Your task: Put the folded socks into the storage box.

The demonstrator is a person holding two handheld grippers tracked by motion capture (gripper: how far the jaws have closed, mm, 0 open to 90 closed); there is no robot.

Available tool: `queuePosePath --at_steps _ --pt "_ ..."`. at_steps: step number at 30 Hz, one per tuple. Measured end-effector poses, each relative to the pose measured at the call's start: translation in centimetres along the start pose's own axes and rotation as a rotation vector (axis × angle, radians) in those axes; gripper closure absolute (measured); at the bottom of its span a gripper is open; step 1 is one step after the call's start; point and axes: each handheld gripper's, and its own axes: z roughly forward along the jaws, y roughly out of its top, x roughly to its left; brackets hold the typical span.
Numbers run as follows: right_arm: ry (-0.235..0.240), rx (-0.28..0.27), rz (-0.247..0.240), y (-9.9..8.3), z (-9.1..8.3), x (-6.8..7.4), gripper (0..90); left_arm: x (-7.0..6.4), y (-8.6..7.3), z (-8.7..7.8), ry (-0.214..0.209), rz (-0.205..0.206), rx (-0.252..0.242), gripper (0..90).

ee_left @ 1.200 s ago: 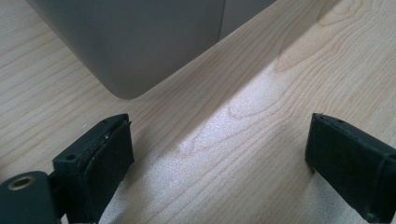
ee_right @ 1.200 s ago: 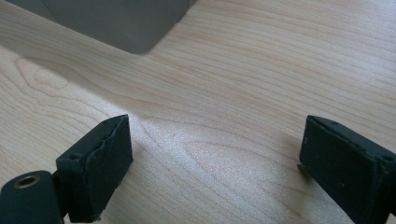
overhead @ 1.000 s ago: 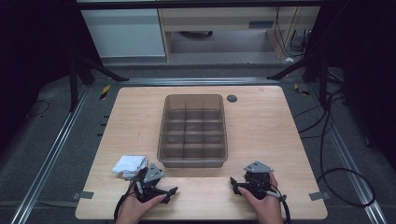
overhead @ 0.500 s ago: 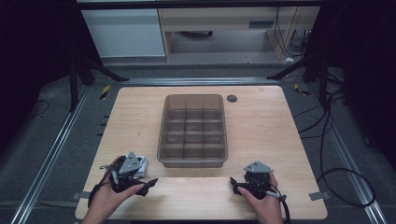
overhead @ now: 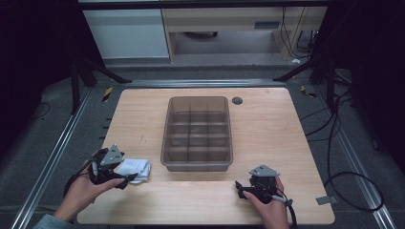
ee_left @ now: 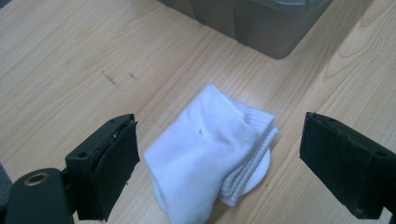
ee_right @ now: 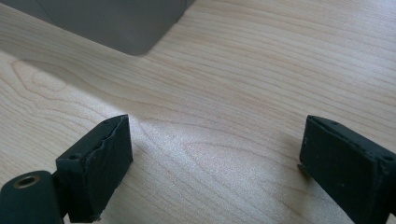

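At table's left edge: left tongs (ee_left: 219, 158) now wide apart astride socks (ee_left: 210, 154); right tongs (ee_right: 215, 163) apart, unmoved.

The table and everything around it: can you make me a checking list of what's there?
Surface: wooden table, pale, with a few small dark marks.
Job's things: folded white socks lying flat on the table near the bin's front left corner; the bin is grey, see-through, split into compartments, all look empty.
Clutter: small dark round disc beside the bin's far right corner.
Grippers: left gripper open, jaws either side of the socks, not closed on them; right gripper open above bare wood.
Cables: black cables looped on the floor at right.
Surroundings: dark floor, metal rails, white cabinet behind.
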Motion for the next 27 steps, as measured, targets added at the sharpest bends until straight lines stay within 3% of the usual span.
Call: queuePosePath --at_steps 4,8,12,22,27 --pt "-0.002 0.001 0.003 0.0 0.0 0.0 9.6 0.5 -0.1 -0.3 0.006 0.009 0.015 11.1" --pt "-0.001 0.0 0.001 0.0 0.0 0.0 9.6 0.9 0.3 -0.8 0.022 0.053 0.048 11.0" --pt "-0.002 0.001 0.003 0.0 0.0 0.0 9.5 1.0 0.5 -1.1 0.024 0.102 0.067 17.1" --pt "-0.003 0.001 0.003 0.0 0.0 0.0 9.5 1.4 1.0 -1.0 -0.009 0.204 0.138 28.4" --pt "-0.002 0.0 0.002 0.0 0.0 0.0 9.5 0.8 1.4 -0.5 -0.052 0.266 0.176 33.7"
